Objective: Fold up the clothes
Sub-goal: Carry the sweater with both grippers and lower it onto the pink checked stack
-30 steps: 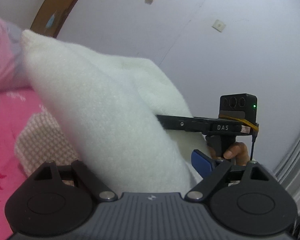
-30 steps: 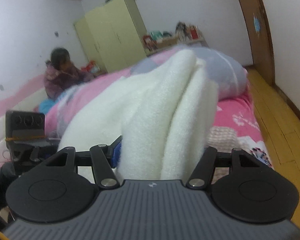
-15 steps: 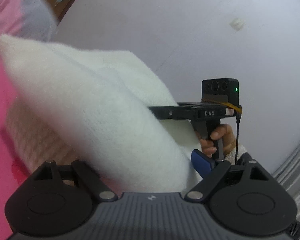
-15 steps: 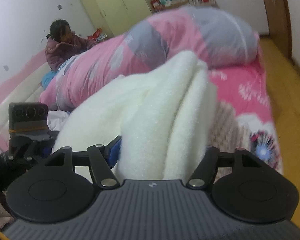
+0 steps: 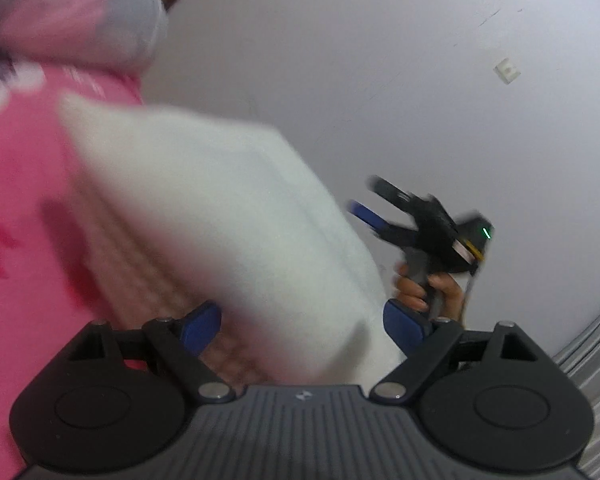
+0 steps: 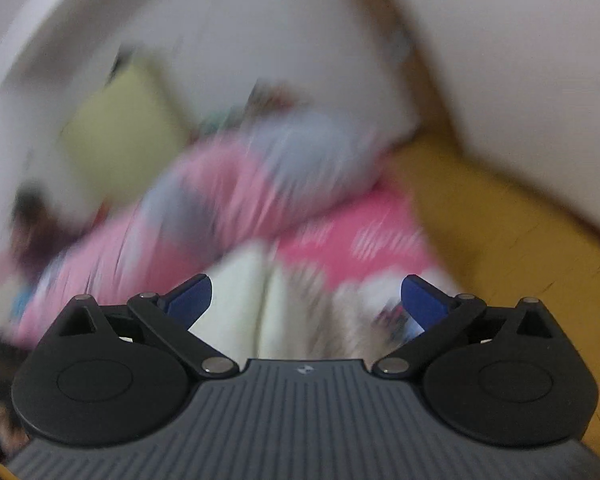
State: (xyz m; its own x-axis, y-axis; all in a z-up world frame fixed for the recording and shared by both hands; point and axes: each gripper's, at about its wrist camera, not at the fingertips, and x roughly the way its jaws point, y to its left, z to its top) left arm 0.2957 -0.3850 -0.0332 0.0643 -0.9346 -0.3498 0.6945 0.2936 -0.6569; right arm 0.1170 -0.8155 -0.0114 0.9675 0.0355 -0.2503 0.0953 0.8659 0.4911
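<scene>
A thick, folded white fleece garment [image 5: 228, 232] fills the middle of the left wrist view, above a pink checked knit [image 5: 140, 280] on the pink bedsheet [image 5: 16, 184]. My left gripper [image 5: 302, 322] stands wide open, with the garment's near end between its blue pads [image 5: 404, 324]. In the same view my right gripper [image 5: 374, 200] hangs clear of the garment to its right, jaws apart, with a hand [image 5: 424, 288] on its grip. The right wrist view is badly blurred: my right gripper [image 6: 306, 300] is open, and the white garment [image 6: 244, 292] lies below and beyond its fingers.
A rolled pink and grey quilt [image 6: 236, 184] lies across the bed behind the garment. A white wall [image 5: 380, 80] stands past the bed's end. Yellow wooden floor [image 6: 500, 232] runs along the right side. A pale green wardrobe [image 6: 116, 132] is a blur at the back.
My right gripper has let go of the white garment and swung up and away, blurring its view. The garment has dropped lower towards the bed. My left gripper's blue left pad now shows beside it.
</scene>
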